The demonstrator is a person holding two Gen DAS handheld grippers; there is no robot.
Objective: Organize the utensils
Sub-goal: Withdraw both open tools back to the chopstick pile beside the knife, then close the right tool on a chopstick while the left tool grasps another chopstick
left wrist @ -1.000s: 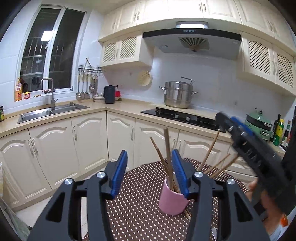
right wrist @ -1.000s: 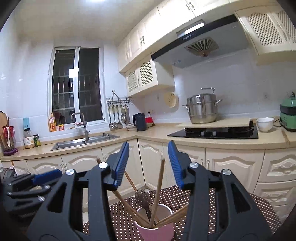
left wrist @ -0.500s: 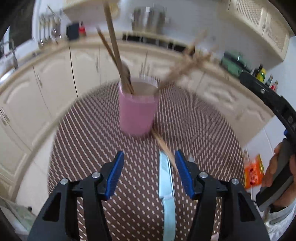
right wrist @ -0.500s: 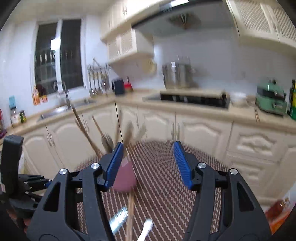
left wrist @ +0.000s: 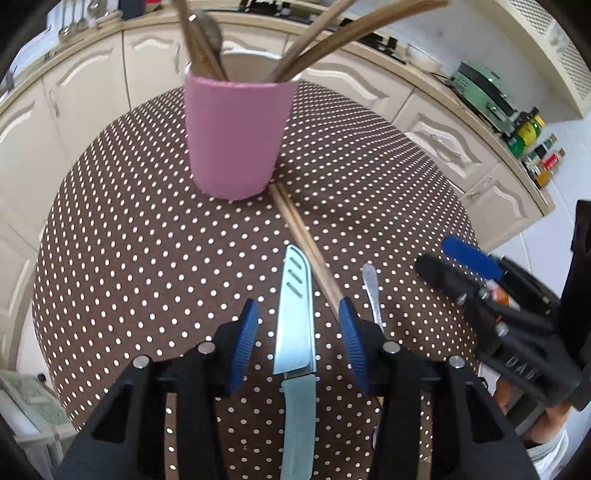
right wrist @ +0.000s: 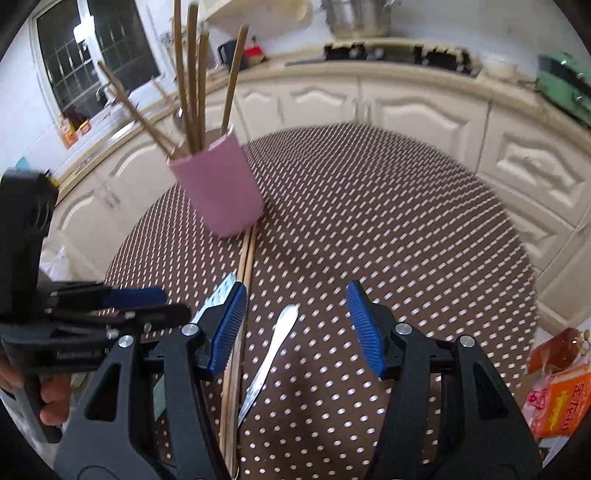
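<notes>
- Far left in the right wrist view, the left gripper (right wrist: 162,302) hangs low over the polka-dot tablecloth (right wrist: 406,221), a hand (right wrist: 51,402) wrapped round its handle.
- Its jaws are closing; the left wrist view shows the knife (left wrist: 295,332) lying between the pads, blade pointing away, no pad touching it.
- Behind stands the pink cup (left wrist: 236,136), upright and stuffed with wooden chopsticks (left wrist: 332,33).
- Two loose chopsticks (left wrist: 306,251) run from the cup's base toward the left gripper's right pad, just beside the knife.
- Next over, a slim metal utensil (right wrist: 275,354) lies flat between the right gripper (right wrist: 293,321) jaws, which stand apart and clear of it.
- Far right, an orange packet (right wrist: 557,398) sits off the table edge.
</notes>
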